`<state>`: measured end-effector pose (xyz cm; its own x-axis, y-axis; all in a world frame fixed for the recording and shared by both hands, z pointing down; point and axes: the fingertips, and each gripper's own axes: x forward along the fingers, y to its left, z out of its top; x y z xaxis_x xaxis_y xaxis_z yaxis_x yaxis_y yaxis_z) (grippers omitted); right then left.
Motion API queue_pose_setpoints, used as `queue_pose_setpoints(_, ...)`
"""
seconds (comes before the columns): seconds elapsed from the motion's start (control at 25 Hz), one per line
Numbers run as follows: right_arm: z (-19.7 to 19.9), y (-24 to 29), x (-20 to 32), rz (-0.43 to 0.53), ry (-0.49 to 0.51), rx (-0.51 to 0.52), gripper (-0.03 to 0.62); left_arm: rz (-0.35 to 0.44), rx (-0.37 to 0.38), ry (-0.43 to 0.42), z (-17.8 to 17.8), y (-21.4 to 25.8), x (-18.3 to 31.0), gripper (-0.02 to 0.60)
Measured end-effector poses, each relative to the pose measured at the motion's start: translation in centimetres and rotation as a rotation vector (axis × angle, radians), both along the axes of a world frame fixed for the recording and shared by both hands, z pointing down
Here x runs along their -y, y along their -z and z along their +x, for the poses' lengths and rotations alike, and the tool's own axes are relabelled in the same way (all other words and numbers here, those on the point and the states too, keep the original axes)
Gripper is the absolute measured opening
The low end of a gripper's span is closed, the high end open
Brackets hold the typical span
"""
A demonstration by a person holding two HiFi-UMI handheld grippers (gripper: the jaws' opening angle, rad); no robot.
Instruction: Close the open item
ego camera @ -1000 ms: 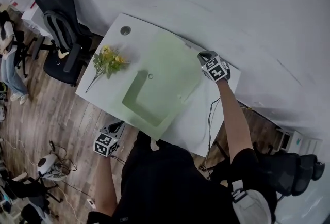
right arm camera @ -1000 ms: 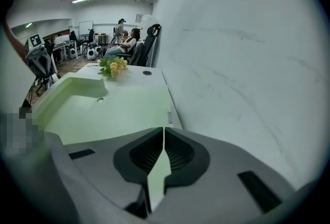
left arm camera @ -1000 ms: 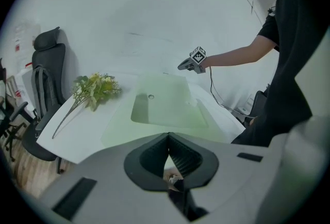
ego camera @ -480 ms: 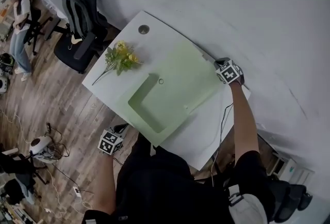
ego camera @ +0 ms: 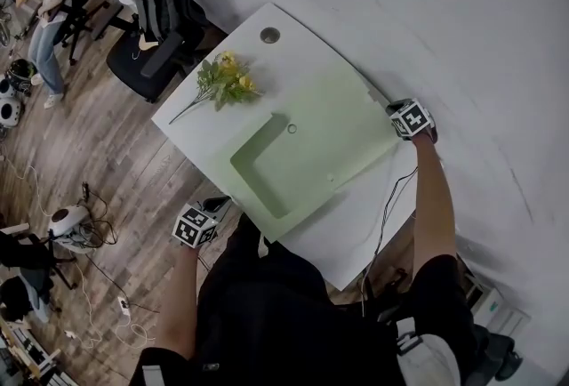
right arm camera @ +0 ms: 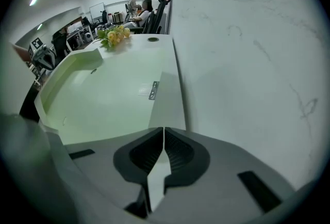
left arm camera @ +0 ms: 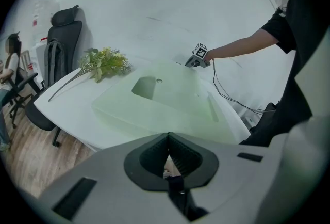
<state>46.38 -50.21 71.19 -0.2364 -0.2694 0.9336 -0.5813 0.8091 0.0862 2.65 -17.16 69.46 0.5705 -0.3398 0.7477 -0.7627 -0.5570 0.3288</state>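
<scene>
Pale green panel [ego camera: 302, 153] lay flat on the white worktop [ego camera: 364, 215]. It had a rectangular recess toward its near-left side and a metal hinge [right arm camera: 153, 90] on the edge by the wall [ego camera: 400, 2].

Right hand-held gripper [ego camera: 396, 108] was at the panel's far right corner, close to the wall. It was clenched, with nothing between the jaws. Contact with the panel wasn't clear.

Left hand-held gripper [ego camera: 216, 205] was just off the worktop's near edge, over the wood floor [ego camera: 116, 162]. It was also clenched and empty, apart from the panel.

Yellow flower bunch [ego camera: 227, 82] lay on the worktop just beside the panel's left end. A round cable hole [ego camera: 269, 35] sat beyond it. A black office chair [ego camera: 156, 2] stood past the worktop's left end.
</scene>
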Motion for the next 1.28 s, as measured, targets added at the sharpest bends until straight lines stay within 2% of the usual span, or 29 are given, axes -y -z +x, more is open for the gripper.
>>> queue_pose_setpoints(0.24, -1.1, -0.3, -1.9, -0.071, -0.008, 0.113, 0.008, -0.002, -0.044, 0.046, 0.0, -0.1, 0.3, 0.005)
queue_pose_setpoints(0.36, -1.0, 0.5, -1.9, -0.046, -0.018, 0.115, 0.008, -0.013, -0.043, 0.035, 0.2, -0.4, 0.3, 0.005)
queue_pose_setpoints(0.48, 0.3, 1.3, -0.8, 0.006, -0.037, 0.069, 0.008, -0.014, -0.038, 0.019, 0.3, -0.3, 0.4, 0.005)
queue_pose_setpoints(0.56, 0.8, 1.8, -0.1, 0.016, -0.068, 0.085, 0.008, -0.013, -0.039, 0.017, 0.3, -0.2, 0.3, 0.005)
queue_pose_setpoints(0.68, 0.5, 2.5, -0.2, -0.041, -0.116, 0.199, 0.013, -0.011, -0.038, 0.015, 0.4, -0.3, 0.3, 0.005)
queue_pose_setpoints(0.72, 0.1, 2.7, -0.4, -0.064, -0.129, 0.246, 0.071, -0.011, -0.037, 0.014, 0.4, -0.3, 0.2, 0.005)
queue_pose_setpoints(0.84, -0.3, 3.4, -0.5, -0.088, -0.162, 0.341, 0.099, -0.012, -0.038, 0.016, 0.2, -0.5, 0.2, 0.005)
queue_pose_setpoints(1.0, 0.1, 3.9, -0.3, -0.095, -0.198, 0.396, 0.143, -0.017, -0.047, 0.016, 0.2, -0.7, 0.1, 0.005)
queue_pose_setpoints(1.28, 0.0, 4.4, -0.4, -0.132, -0.223, 0.475, 0.137, -0.021, -0.045, 0.007, 0.2, -0.6, 0.2, 0.006)
